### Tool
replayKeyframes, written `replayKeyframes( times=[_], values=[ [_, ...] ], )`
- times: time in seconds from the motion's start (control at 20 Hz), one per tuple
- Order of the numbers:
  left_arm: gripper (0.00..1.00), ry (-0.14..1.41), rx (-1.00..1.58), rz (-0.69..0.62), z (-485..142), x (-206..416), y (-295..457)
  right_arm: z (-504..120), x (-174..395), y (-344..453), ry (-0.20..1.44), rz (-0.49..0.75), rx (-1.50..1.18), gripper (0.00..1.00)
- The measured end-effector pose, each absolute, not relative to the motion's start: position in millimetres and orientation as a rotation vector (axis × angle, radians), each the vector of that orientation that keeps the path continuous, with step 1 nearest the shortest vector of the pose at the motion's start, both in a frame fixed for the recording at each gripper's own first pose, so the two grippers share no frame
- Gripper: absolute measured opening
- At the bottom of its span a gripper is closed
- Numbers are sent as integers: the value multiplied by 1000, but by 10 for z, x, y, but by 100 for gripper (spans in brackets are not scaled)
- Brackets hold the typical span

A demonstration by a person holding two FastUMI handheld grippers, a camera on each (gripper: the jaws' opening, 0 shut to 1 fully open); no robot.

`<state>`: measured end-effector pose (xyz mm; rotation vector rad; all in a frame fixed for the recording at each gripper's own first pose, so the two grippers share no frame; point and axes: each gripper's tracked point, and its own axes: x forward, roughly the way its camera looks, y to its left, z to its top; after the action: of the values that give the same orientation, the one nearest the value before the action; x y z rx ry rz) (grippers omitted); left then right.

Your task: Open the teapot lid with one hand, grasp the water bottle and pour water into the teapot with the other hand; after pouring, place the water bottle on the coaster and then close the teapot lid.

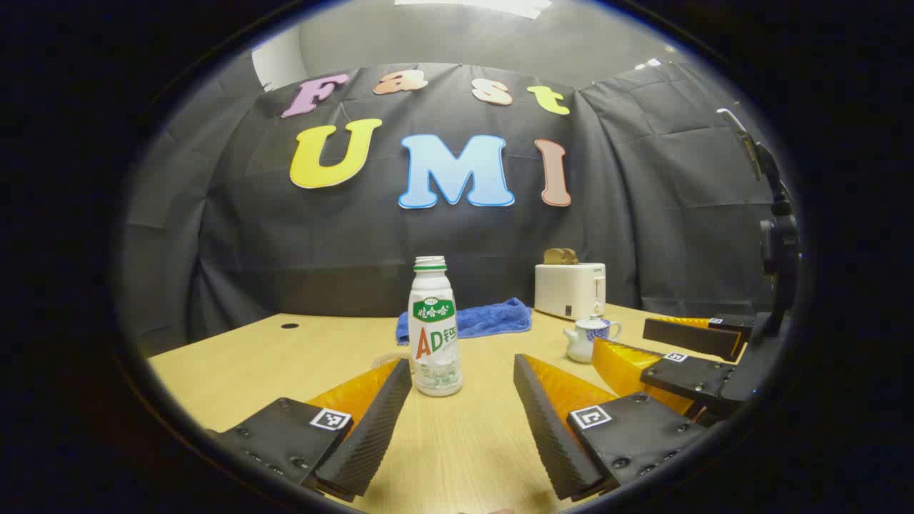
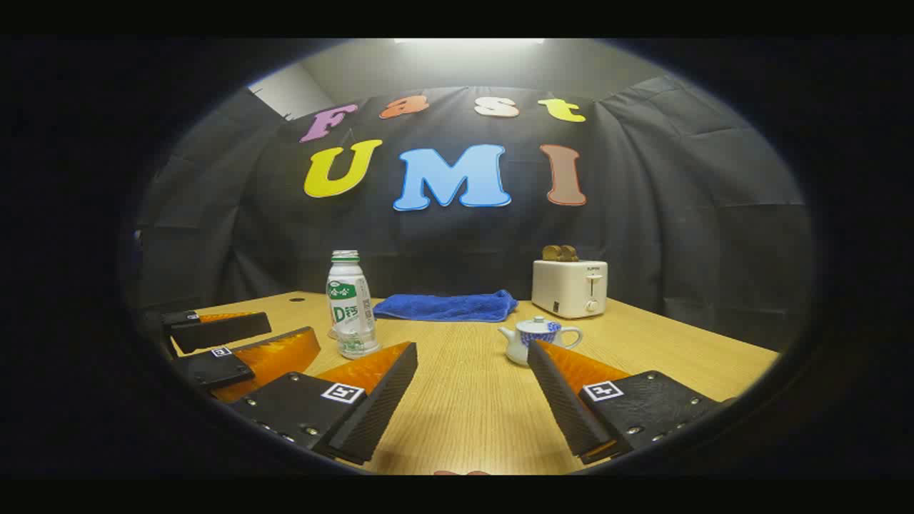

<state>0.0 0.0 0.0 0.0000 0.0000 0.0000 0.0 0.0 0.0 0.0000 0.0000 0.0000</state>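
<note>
Water bottle (image 1: 435,328) label with large letters "AD", square coded markers on both tongs' fingers (image 1: 330,419)

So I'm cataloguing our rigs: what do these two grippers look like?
Both match. The left gripper and right gripper each have two wedge-shaped fingers with ribbed inner faces, mounted on dark, bolted plates. Each plate carries a small square black-and-white marker.
</note>
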Motion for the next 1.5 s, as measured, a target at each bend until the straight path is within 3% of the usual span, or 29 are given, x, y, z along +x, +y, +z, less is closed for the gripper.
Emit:
replayKeyframes(
  times=[0.95,1.3,1.4,1.45,1.5],
  values=[
    [99,-1,0,0,-4,2,0,3,-25,58,0,39,-1,95],
    [99,-8,-5,-80,22,105,-117,-6,167,-162,8,36,7,92],
    [92,-2,15,-108,29,223,-148,-49,302,-256,45,34,31,91],
    [99,-9,23,-113,65,284,-124,-61,378,-312,64,31,47,91],
    [100,-28,19,-111,138,344,-89,-52,456,-358,78,28,64,91]
  ],
)
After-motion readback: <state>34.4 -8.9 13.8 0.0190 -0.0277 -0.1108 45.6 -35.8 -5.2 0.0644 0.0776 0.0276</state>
